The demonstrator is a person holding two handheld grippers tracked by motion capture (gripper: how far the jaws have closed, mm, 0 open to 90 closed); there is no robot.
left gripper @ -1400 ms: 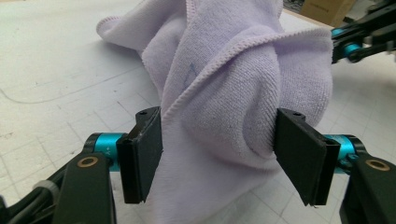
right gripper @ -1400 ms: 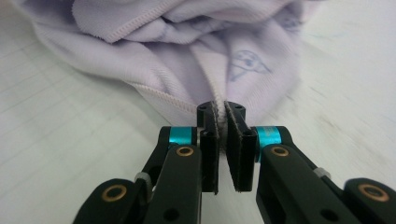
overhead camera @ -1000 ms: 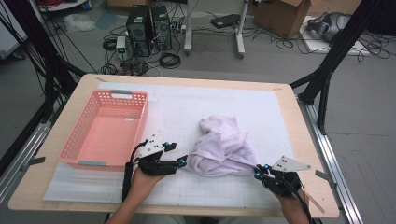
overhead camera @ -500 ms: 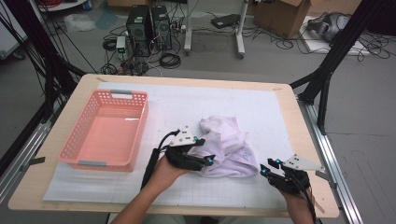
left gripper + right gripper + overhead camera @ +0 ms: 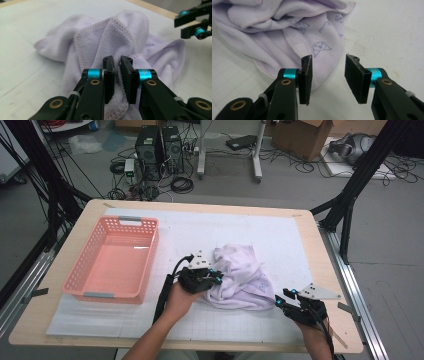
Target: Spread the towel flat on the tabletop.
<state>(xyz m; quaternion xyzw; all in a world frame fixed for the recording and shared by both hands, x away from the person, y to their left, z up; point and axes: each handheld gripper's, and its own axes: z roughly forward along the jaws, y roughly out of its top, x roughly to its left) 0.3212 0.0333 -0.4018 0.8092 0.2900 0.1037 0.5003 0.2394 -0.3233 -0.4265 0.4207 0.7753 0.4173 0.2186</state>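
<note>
Pink basket [image 5: 113, 265] at left, unused. Left gripper [image 5: 117, 75], jaws just closed, pinching a fold of the lilac towel [image 5: 240, 277] crumpled mid-table. Right gripper [image 5: 328, 75] half open just off the towel's corner, gripping nothing. Likely trouble: thin pinch slipping on lifting, or bunched layers dragging along.

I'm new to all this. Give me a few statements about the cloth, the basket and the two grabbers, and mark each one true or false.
1. The left gripper pinches a fold of the lilac cloth. True.
2. The right gripper is clamped on the cloth. False: its jaws stand apart, with the cloth's edge between them.
3. The cloth lies inside the pink basket. False: it lies on the table beside the basket.
4. The cloth is crumpled. True.
</note>
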